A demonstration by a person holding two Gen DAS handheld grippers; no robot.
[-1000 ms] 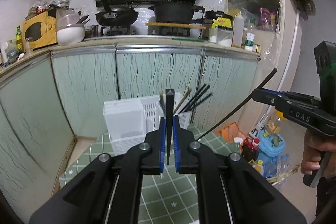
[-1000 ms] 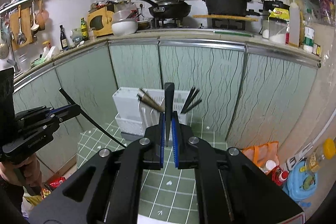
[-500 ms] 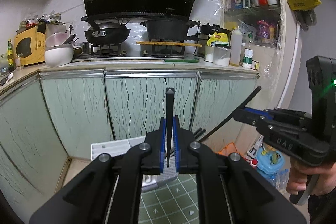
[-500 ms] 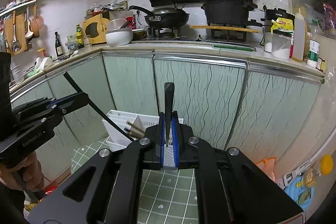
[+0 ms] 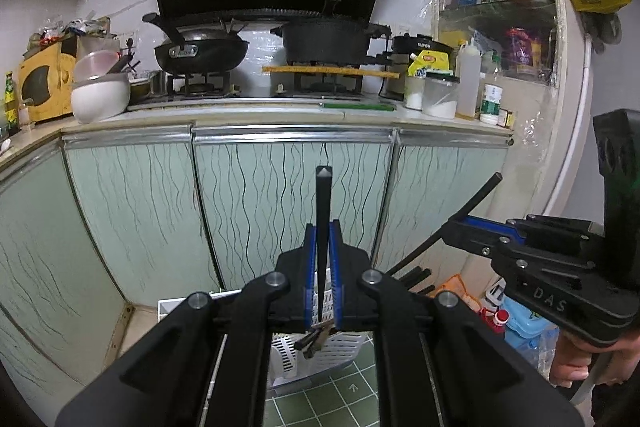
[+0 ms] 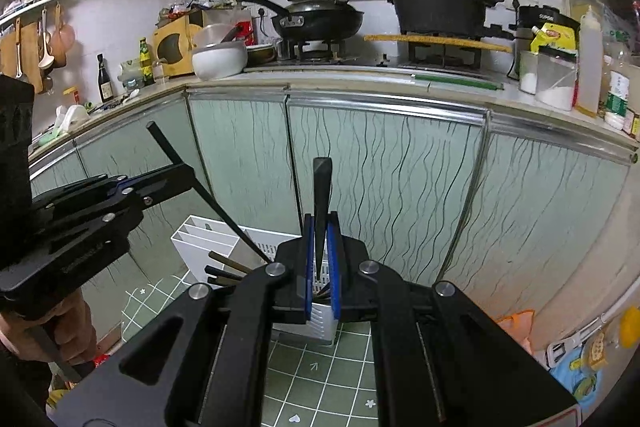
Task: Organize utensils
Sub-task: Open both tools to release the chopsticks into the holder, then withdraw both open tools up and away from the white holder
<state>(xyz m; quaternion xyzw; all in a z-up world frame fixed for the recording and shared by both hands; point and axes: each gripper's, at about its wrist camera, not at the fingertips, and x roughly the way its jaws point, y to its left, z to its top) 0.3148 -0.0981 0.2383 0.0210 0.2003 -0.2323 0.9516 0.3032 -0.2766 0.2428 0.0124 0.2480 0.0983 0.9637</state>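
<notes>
Utensils: two black chopsticks are being carried, one in each gripper; more chopsticks are already standing in the white utensil caddy (image 6: 224, 243) on the green-checked tabletop (image 6: 320, 379).
Left gripper (image 5: 321, 275): its jaws are pinching tight on a black chopstick (image 5: 322, 211) that is sticking up between the blue pads.
Caddy contents: brown and black sticks (image 6: 224, 269) are leaning out of the slotted section; the solid-walled section on its left is showing nothing from here.
Right gripper (image 6: 321, 267): clamped narrow on its own black chopstick (image 6: 321, 195), held upright like the other.
Progress: I judge it partway along. Several sticks are filed; these two are still waiting to go into the caddy.
Change, left view: the caddy, in plain view a second ago, is now sinking low behind the fingers, and the counter and stove are filling the upper frame.
Change, right view: the same drift; the caddy is sitting lower and closer to the fingers.
Grips: both are staying shut throughout.
</notes>
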